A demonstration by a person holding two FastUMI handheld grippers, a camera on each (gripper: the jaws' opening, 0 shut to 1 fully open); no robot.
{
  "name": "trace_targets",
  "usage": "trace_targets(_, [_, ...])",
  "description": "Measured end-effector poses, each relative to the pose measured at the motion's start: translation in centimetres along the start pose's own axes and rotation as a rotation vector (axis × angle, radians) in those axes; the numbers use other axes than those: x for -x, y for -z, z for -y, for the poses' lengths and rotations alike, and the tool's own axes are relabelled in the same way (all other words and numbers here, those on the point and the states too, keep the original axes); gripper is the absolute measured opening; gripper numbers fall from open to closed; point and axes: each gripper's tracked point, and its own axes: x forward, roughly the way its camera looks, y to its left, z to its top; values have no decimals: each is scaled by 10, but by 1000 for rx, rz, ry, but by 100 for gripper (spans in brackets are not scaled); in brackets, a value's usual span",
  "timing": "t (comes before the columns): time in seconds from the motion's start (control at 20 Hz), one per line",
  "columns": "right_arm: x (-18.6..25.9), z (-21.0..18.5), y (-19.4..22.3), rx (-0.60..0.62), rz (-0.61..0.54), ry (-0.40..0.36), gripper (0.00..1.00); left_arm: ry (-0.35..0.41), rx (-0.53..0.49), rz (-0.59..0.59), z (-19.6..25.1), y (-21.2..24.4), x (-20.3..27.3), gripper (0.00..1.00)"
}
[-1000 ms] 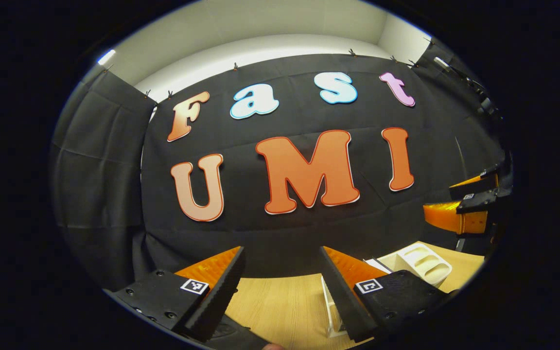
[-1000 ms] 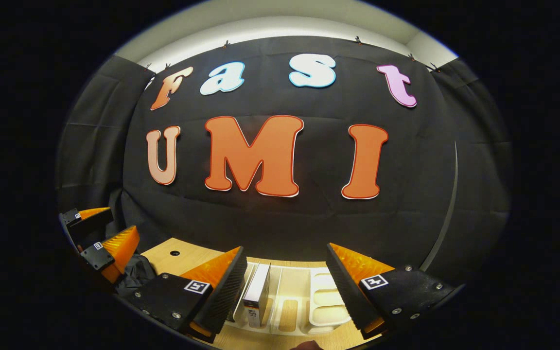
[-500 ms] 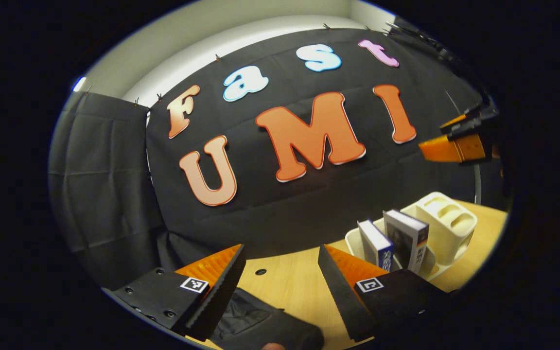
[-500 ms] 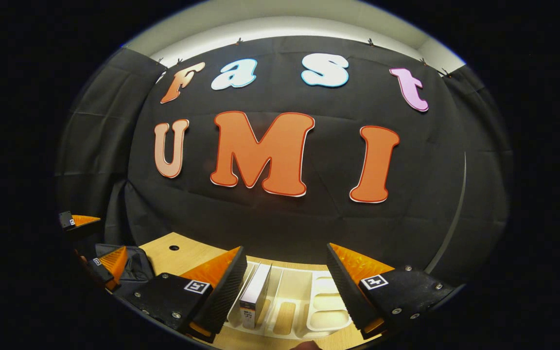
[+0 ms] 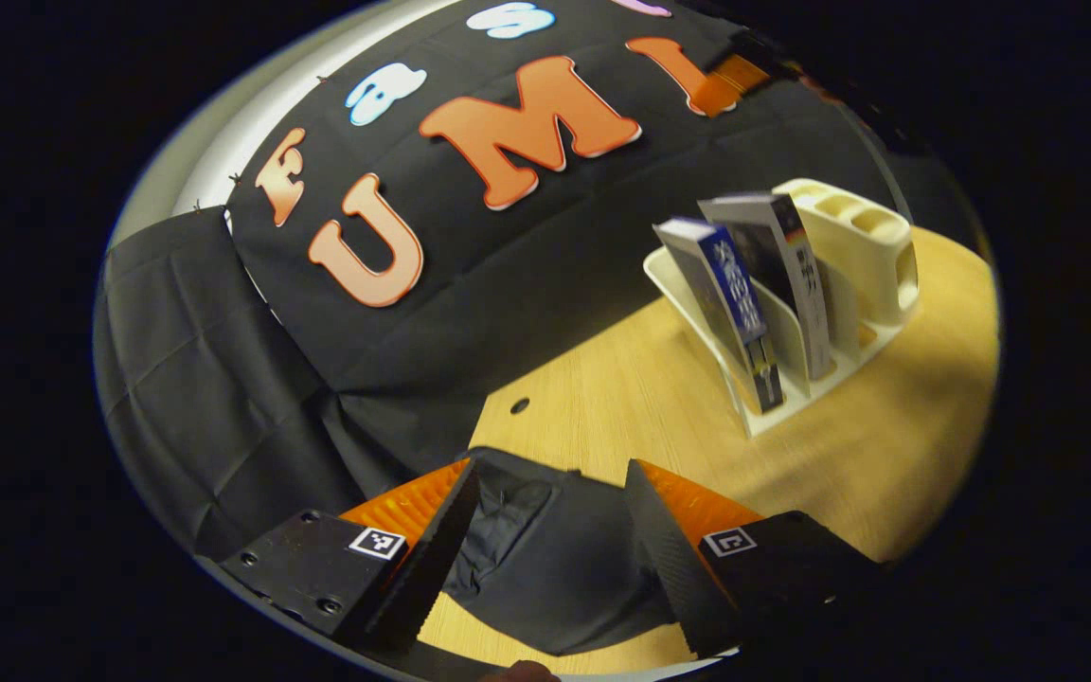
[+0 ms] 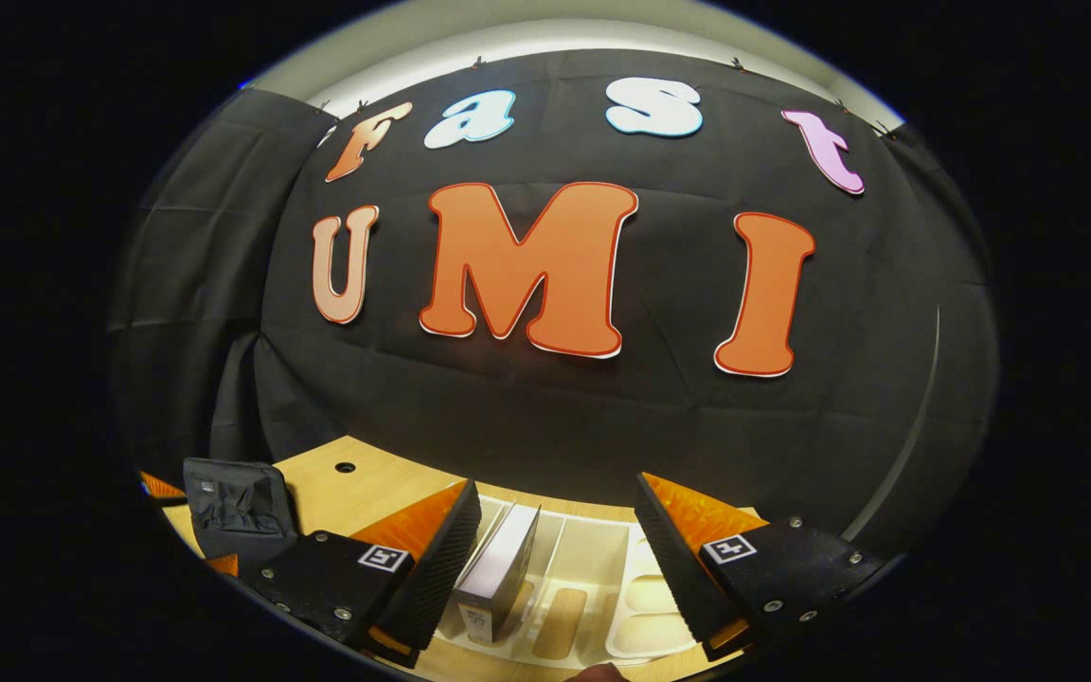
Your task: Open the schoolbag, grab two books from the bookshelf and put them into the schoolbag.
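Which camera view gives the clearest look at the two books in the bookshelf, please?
The left gripper view: both books stand leaning in the cream bookshelf, covers and spines visible. The right gripper view shows one book's top edge, close behind its fingers.

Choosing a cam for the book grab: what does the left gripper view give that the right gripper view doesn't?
Left gripper view: a blue book and a dark book seen side on, leaning in the bookshelf. The schoolbag lies close under the left gripper, jaws apart.

Right gripper view: the bookshelf's slots seen from above, just beyond the right gripper, jaws apart. The top edge of one book sits by its left finger. The schoolbag is at far left.

Shared: schoolbag, bookshelf, and the wooden table with its hole.
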Motion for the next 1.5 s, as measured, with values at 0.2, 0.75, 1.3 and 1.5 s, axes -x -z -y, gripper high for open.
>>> trace_targets(0.2, [-10,-3,5,-15,-3,-26,97,19,-72,-153,13,56,-1,99])
trace_targets(0.75, [-14,30,9,-34,-1,22,96,83,-186,-337,39,117,-17,99])
trace_targets(1.3, [-13,58,18,-54,-18,78,97,-91,-361,-308,5,106,-42,96])
trace_targets(1.5, [-13,57,16,-66,-14,67,97,-104,-369,-336,-5,107,-66,74])
